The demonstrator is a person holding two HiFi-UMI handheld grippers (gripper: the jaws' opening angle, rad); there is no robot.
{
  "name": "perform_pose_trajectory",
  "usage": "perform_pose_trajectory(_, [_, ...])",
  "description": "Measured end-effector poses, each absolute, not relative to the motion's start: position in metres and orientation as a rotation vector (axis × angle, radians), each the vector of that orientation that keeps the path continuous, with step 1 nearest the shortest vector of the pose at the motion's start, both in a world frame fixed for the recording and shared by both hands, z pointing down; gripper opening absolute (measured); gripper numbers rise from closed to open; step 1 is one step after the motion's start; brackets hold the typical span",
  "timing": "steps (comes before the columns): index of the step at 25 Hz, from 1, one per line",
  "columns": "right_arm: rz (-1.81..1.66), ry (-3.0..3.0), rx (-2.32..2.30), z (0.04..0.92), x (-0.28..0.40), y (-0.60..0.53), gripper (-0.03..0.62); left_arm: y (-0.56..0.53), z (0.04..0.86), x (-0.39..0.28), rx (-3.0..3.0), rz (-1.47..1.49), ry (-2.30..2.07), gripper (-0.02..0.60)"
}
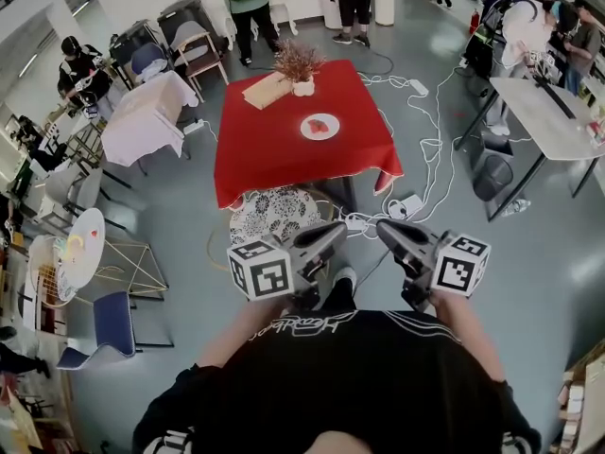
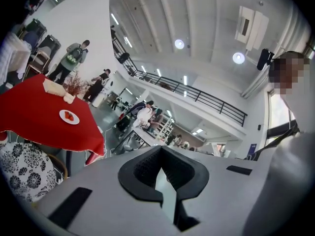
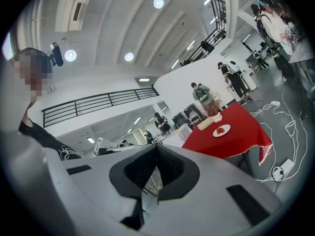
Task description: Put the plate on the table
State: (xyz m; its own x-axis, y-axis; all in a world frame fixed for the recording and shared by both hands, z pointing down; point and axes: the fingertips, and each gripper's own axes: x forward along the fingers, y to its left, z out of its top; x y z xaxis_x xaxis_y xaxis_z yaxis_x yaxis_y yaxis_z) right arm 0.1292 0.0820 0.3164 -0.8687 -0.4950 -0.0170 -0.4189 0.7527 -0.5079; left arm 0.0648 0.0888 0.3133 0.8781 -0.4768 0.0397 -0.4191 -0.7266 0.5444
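Already resting near the middle of the red bench (image 1: 255, 159): plate (image 1: 319, 127), round, red food on it. Well short of the bench's near edge: left gripper (image 1: 331, 239) and right gripper (image 1: 389, 237), jaws clenched on nothing, pointing benchward, left probably marginally nearer.

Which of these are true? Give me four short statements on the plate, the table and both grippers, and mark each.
1. The white plate lies on the red table. True.
2. The left gripper holds the plate. False: its jaws are shut on nothing, well short of the table.
3. A potted plant stands on the table. True.
4. The right gripper has its jaws wide apart. False: they are together, with nothing between them.
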Motion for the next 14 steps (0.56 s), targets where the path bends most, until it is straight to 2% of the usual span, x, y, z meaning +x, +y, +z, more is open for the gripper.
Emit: perform_pose_trajectory(14, [-0.772, 2.791, -0.732, 0.3216, 0.1267, 0.082, 0.008, 0.0844, 0.3181, 0.0673, 2.481, -0.105, -0.633, 0.008])
